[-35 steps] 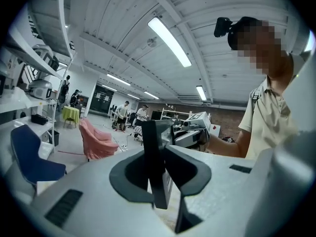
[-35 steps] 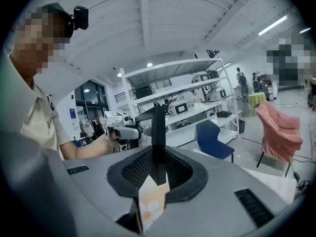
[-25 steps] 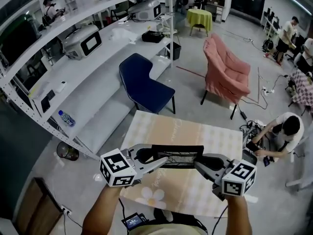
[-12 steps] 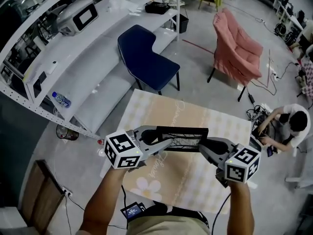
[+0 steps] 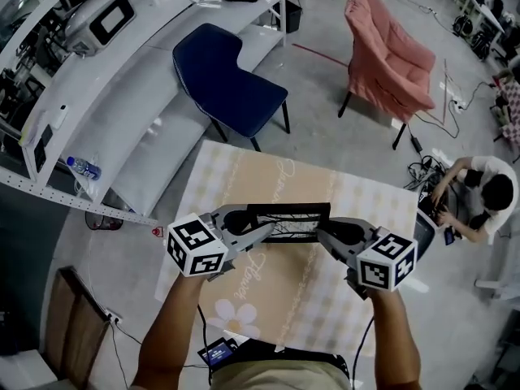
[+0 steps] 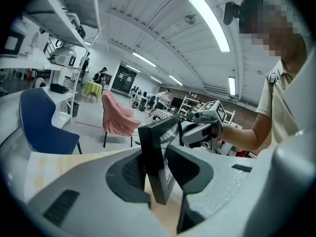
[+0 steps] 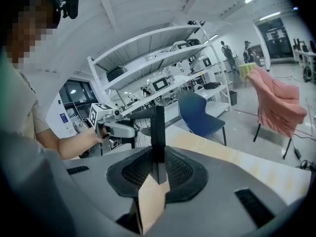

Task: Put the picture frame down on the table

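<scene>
Holding the picture frame level over the table, with left gripper and right gripper jaws clamped on its opposite ends. Looks light, stiff, probably kinda fragile. Best kept pinched by the side rails and set down gently.

Your head camera looks steeply down on the table from well above, while your two gripper cameras sit low and close over it, facing each other across the picture frame (all three views share that frame).
</scene>
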Available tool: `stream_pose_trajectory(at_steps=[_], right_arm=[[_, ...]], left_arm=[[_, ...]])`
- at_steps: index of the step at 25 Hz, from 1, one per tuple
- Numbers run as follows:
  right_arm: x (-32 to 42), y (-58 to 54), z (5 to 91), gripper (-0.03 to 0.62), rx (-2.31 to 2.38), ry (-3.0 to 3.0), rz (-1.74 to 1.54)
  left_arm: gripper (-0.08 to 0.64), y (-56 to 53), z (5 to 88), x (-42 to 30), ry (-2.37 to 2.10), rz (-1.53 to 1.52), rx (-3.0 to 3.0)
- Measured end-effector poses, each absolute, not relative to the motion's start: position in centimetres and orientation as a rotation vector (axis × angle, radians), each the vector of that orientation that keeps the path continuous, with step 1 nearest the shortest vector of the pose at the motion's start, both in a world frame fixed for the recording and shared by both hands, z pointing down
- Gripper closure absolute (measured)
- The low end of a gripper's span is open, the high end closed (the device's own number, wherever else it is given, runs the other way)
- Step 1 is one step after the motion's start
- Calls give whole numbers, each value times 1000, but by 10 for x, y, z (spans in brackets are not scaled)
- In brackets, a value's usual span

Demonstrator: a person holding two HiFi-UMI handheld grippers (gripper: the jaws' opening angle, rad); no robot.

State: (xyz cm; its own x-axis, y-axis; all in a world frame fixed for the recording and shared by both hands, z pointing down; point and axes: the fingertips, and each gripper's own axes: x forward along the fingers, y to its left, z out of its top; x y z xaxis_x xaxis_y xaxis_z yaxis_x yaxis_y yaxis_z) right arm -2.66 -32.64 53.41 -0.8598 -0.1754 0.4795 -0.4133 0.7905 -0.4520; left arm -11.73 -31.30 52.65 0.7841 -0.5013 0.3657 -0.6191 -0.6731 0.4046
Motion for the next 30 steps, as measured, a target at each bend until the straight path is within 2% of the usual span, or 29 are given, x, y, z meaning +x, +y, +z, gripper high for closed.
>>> stream_pose_trajectory(at_steps=[30], right_arm=[[-39, -394, 718, 518, 485, -2302, 933]], left_arm=[[449, -380, 707, -131, -843, 423, 2201]])
